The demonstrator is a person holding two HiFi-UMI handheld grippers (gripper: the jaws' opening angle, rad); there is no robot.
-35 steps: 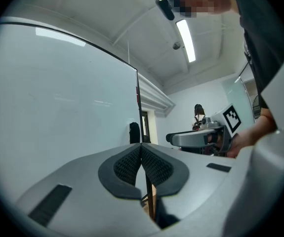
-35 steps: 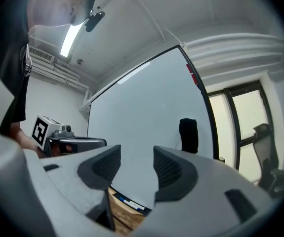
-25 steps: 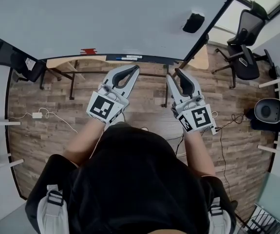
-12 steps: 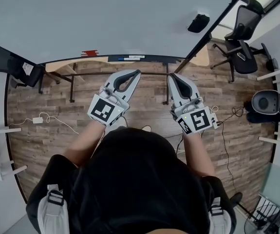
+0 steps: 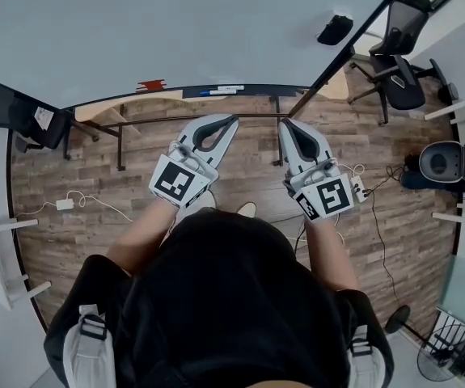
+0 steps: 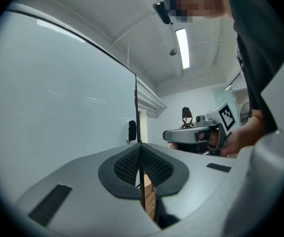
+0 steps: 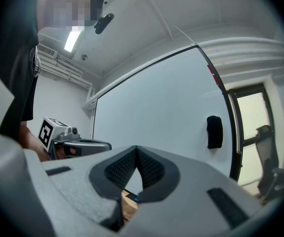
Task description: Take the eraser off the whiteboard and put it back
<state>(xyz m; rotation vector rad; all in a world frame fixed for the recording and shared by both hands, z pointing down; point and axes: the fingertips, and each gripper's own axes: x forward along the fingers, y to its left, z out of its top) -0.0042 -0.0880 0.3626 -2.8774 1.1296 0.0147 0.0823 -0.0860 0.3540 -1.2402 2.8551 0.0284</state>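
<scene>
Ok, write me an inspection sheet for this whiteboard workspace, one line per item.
Surface: large pale whiteboard, no writing seen.
Job's things: black oblong eraser stuck to the board, off to the right of both grippers, neither touching it.
Clutter: red item and white-and-blue markers on the board's dark ledge.
Grippers: left gripper shut, empty; right gripper fingers have just closed, nothing between them.
Cables: white cable with adapter on the floor at left; what looks like a white power strip at right.
Surroundings: wooden plank floor, black office chairs.
</scene>
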